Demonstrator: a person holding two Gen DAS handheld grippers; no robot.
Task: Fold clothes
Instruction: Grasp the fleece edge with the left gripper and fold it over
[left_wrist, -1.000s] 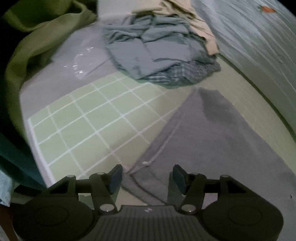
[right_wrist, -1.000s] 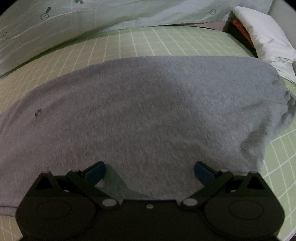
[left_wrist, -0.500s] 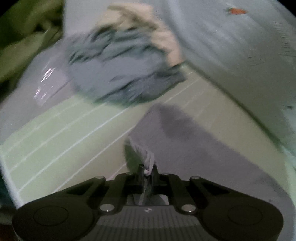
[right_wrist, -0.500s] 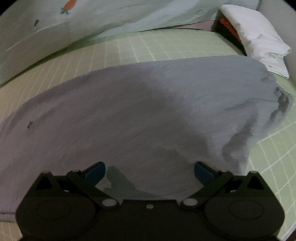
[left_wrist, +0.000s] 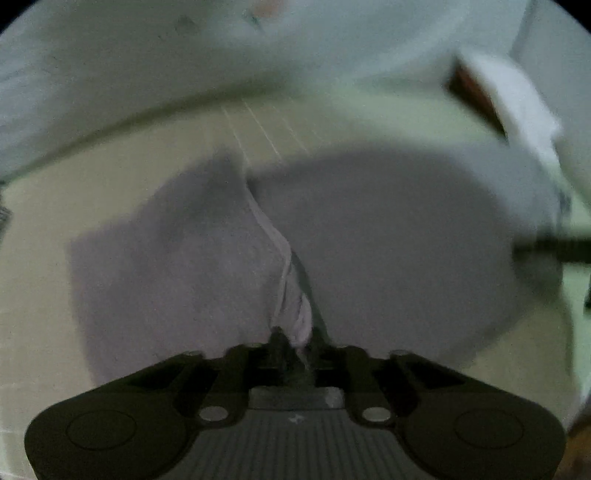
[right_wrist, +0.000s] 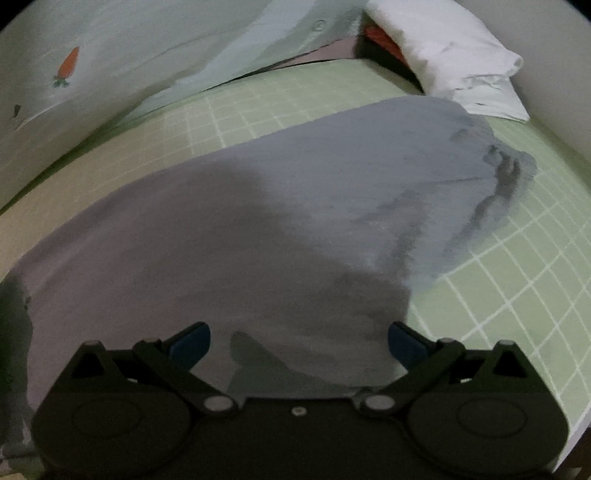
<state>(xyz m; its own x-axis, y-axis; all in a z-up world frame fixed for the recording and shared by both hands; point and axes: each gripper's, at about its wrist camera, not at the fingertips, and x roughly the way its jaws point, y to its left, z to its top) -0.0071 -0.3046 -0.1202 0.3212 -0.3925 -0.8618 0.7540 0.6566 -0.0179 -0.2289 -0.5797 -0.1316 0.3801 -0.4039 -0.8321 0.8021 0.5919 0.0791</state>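
Pinched between the left gripper (left_wrist: 295, 345) jaws, which have just eased slightly apart, is a bunched hem of the grey knit garment (left_wrist: 388, 240); the cloth trails away, lifted in a ridge over the green checked bedsheet (left_wrist: 44, 258). From the right wrist, the right gripper (right_wrist: 298, 338) hangs spread wide and empty over the same garment (right_wrist: 258, 221), which lies flat near a white pillow (right_wrist: 443, 40).

A pale green bedsheet with a white grid pattern (right_wrist: 295, 99) covers the bed. Along its far edge lies a light mint quilt printed with an orange carrot (right_wrist: 110, 55). A white pillow (right_wrist: 443, 48) rests at the far right corner. The light is dim.
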